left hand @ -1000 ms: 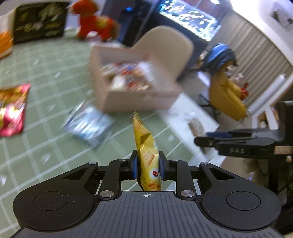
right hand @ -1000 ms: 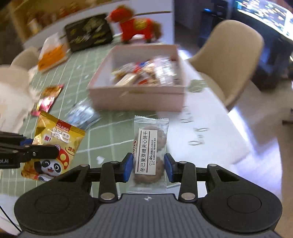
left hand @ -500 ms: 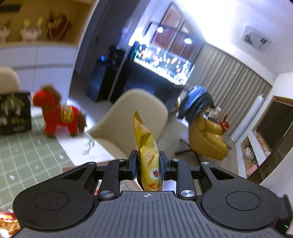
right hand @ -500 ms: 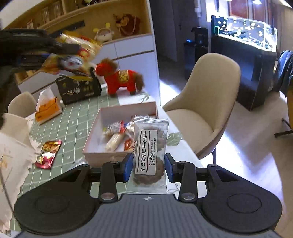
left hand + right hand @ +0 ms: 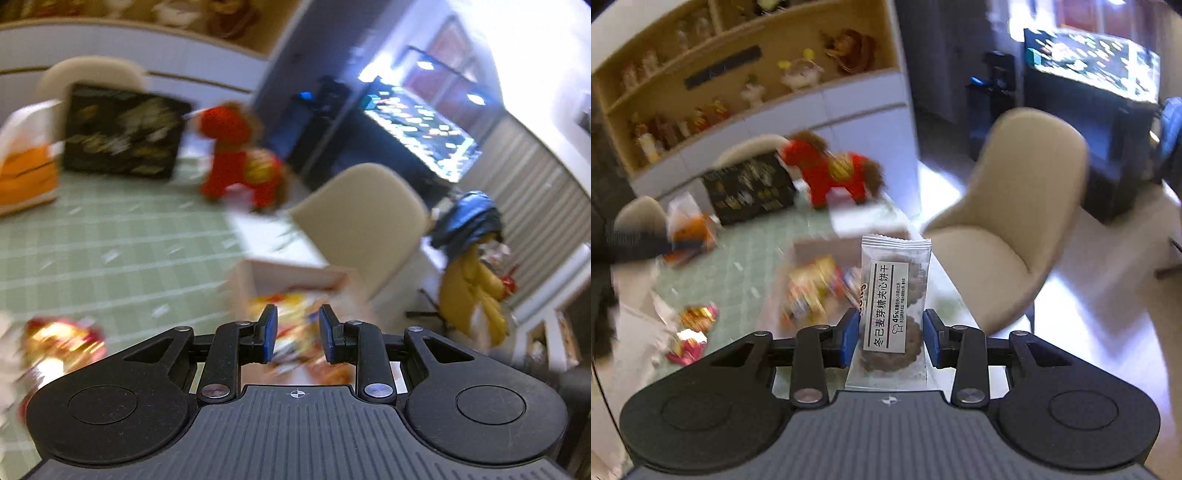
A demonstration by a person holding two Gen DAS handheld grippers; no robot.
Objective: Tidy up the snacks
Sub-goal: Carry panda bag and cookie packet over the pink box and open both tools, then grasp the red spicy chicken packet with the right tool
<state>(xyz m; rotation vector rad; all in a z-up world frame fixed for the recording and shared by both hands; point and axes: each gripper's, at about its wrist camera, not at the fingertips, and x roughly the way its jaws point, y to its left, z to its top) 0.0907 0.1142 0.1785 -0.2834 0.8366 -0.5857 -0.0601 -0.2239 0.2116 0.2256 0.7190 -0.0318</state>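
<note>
My left gripper (image 5: 297,332) stands open above the near end of the pale snack box (image 5: 291,271), and nothing is between its blue pads. Blurred yellow and red packets (image 5: 295,325) lie in the box below it. My right gripper (image 5: 892,336) is shut on a clear packet of round brown biscuits (image 5: 894,295) with a white label, held upright above the table. In the right wrist view the snack box (image 5: 827,245) sits just beyond, with a yellow chip bag (image 5: 812,288) lying inside. A red packet (image 5: 694,325) lies on the green checked cloth (image 5: 750,251) at the left.
A red plush horse (image 5: 240,158), a black gift box (image 5: 122,136) and an orange tissue pack (image 5: 26,173) stand at the table's far side. A beige chair (image 5: 1008,206) stands right of the table. A red packet (image 5: 62,339) lies at the left.
The yellow chip bag has left my left jaws, and a yellow bag now lies in the box. The left view swung back down to the table. My right gripper rose with the biscuits.
</note>
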